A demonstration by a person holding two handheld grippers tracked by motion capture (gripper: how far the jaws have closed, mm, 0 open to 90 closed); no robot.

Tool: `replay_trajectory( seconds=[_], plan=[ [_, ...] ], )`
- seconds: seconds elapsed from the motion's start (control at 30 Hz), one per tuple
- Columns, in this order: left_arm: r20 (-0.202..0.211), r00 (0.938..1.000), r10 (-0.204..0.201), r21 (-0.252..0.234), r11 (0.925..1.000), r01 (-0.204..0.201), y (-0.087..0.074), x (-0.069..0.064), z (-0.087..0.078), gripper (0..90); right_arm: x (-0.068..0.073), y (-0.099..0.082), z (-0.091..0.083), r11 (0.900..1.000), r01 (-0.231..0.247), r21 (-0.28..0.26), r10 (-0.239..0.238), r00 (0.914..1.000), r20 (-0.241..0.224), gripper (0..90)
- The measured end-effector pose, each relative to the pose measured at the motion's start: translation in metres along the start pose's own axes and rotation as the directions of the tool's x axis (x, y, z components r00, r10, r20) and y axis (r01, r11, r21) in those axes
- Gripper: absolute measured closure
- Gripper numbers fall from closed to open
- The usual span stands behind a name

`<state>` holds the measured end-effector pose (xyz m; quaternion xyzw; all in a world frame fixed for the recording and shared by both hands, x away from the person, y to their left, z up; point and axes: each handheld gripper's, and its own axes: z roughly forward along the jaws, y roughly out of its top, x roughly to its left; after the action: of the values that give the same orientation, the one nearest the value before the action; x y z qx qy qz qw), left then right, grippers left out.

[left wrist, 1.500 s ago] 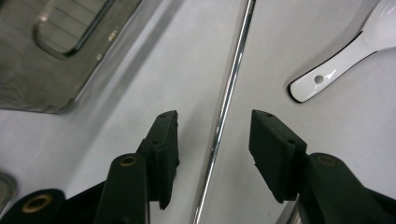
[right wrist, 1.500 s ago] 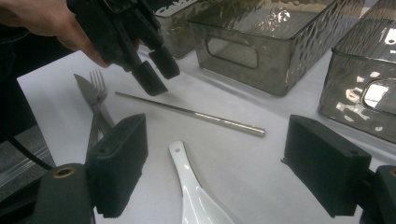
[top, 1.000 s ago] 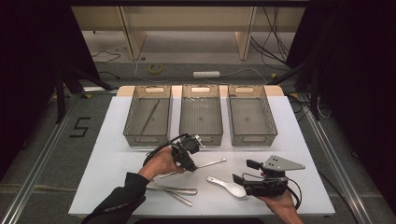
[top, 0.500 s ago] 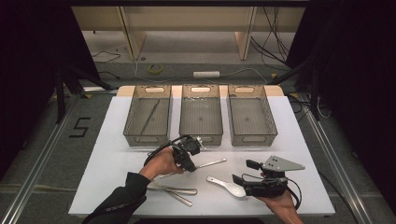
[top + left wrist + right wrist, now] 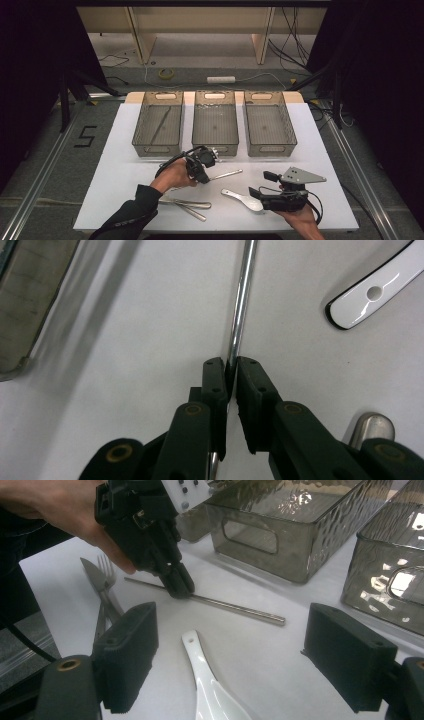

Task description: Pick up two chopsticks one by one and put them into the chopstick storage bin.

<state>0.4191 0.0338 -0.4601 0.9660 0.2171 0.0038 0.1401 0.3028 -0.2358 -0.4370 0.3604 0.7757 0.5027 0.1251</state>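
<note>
Cutlery is laid out on the near half of the white desk (image 5: 115,165), apparently for sorting into the three smoked bins along the far side; the left bin (image 5: 159,125) already holds a thin rod, while the middle bin (image 5: 216,122) and right bin (image 5: 269,122) look empty. At near left a fork and knife (image 5: 187,205) lie together, crossed at a shallow angle. Just right of them, the metal chopstick (image 5: 241,295) lies flat on the desk, and the left hand-held gripper (image 5: 202,170) is pointed down onto it. Its jaws have just been closing and are now pinched on the rod with almost no gap, the chopstick caught between the pads (image 5: 216,377); this is judged to be a grasp being secured before lifting. A white ceramic spoon (image 5: 243,199) rests further right, untouched. At near right, the right hand-held gripper (image 5: 265,187) is held low over the desk with its jaws wide apart and nothing between them, seemingly kept waiting.
</note>
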Motion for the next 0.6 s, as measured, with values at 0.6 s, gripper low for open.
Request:
replay_trajectory(
  seconds=[0.6],
  plan=[
    [0.006, 0.9999, 0.013, -0.05, 0.9987, -0.012, -0.0035, 0.0006, 0.0003, 85.6, 0.0006, 0.0005, 0.0, 1.0, 0.008, 0.001, -0.008, 1.0, 0.0, 22.6]
  ],
)
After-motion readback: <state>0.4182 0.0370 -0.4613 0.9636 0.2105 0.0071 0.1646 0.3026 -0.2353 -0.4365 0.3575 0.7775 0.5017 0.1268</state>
